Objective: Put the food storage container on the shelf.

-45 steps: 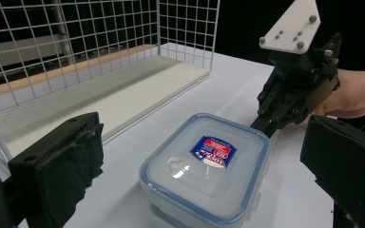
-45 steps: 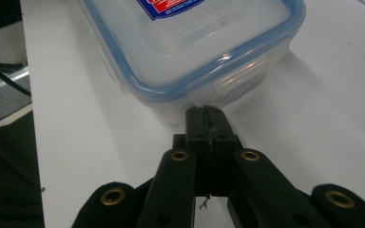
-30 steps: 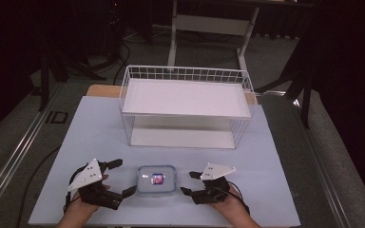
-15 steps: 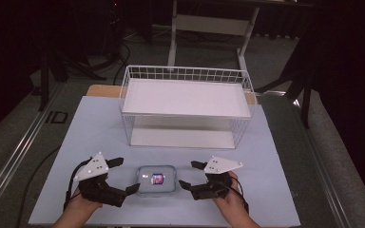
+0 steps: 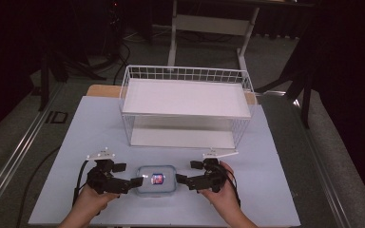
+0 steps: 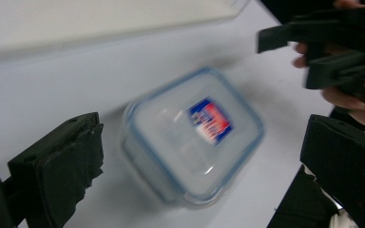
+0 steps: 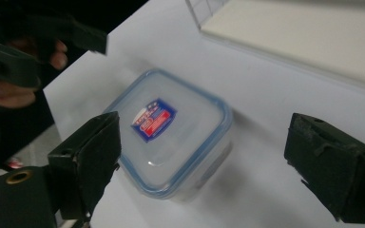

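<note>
Now both of my grippers flank the container point(image 5: 156, 180), which sits flat on the pale blue table point(image 5: 275, 190) near my edge, well in front of the wire rack point(image 5: 185, 107). My left gripper point(image 5: 134, 182) comes at it from the left and my right gripper point(image 5: 181, 179) from the right, jaws level and pointing inward at each other. Right jaws have just been opening and stand wide; in the right gripper view the box point(image 7: 171, 133) lies between and beyond the two pads, neither pressing on it. Left jaws are also spread wide, with the box point(image 6: 192, 135) lying ahead of them in the gap and nothing gripped. I judge the step in hand to be the approach for a two-sided pickup, or perhaps for working the lid latches; I cannot settle which from this. Next move calls for easing each gripper in until a pad sits on either side of a wall or lid flap, staying low and square so the box does not skid on the smooth surface. Box itself: squarish, rounded corners, clear plastic body, translucent lid with a blue seal line round the rim and a small red-and-blue label at centre. Lid is on; the left gripper view is blurred, so whether the latches are snapped I leave open. It looks empty and light.
</note>
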The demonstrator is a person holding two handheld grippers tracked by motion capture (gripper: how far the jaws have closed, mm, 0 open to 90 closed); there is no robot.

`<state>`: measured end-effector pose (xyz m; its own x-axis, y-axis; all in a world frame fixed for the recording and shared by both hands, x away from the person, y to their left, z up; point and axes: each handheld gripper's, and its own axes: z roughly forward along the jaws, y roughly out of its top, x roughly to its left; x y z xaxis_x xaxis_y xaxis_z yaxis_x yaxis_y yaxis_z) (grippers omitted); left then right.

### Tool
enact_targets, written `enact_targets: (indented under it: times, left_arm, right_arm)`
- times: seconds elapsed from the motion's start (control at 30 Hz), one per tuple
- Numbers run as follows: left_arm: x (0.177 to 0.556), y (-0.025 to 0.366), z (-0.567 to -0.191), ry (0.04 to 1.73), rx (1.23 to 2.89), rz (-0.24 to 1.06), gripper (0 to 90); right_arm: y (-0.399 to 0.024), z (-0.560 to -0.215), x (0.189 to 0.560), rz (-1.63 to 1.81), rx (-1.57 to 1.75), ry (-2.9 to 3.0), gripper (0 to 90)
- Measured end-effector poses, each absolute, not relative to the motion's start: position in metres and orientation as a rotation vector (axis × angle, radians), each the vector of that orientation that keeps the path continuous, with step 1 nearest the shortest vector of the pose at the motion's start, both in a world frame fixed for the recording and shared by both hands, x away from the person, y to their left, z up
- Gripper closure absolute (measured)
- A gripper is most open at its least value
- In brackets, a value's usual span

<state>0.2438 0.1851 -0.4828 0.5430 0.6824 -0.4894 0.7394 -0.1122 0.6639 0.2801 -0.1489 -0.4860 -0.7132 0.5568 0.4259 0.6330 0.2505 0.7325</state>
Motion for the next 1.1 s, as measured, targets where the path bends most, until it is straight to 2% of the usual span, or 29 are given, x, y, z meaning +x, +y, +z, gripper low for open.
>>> enact_targets:
  times: [0.33, 0.4, 0.47, 0.53, 0.73, 0.83, 0.87, 0.97, 1.1]
  left_arm:
    - [0.255, 0.182, -0.515, 1.300, 1.779, -0.248, 1.6]
    - [0.257, 0.182, -0.518, 1.333, 1.748, -0.279, 7.4]
    - [0.259, 0.183, -0.521, 1.349, 1.726, -0.302, 8.1]
    - [0.259, 0.184, -0.524, 1.357, 1.713, -0.306, 16.4]
    - [0.259, 0.182, -0.529, 1.363, 1.724, -0.357, 16.7]
    - [0.259, 0.180, -0.531, 1.378, 1.731, -0.373, 21.1]
    - [0.260, 0.179, -0.532, 1.382, 1.731, -0.380, 27.4]
    - [0.260, 0.177, -0.536, 1.387, 1.717, -0.424, 29.7]
    - [0.257, 0.173, -0.532, 1.391, 1.744, -0.382, 30.4]
  right_arm:
    - [-0.139, -0.516, 0.295, -1.275, -1.345, -2.183, 14.9]
    - [-0.139, -0.520, 0.299, -1.257, -1.374, -2.133, 16.0]
    - [-0.140, -0.523, 0.301, -1.242, -1.379, -2.077, 19.8]
    - [-0.140, -0.525, 0.302, -1.232, -1.383, -2.032, 22.5]
    - [-0.136, -0.531, 0.301, -1.175, -1.378, -1.986, 29.4]
    - [-0.134, -0.533, 0.300, -1.155, -1.376, -1.970, 33.8]
    - [-0.133, -0.534, 0.300, -1.136, -1.372, -1.964, 43.2]
    - [-0.132, -0.535, 0.299, -1.129, -1.358, -1.960, 44.5]
    - [-0.131, -0.534, 0.297, -1.111, -1.378, -1.954, 45.1]
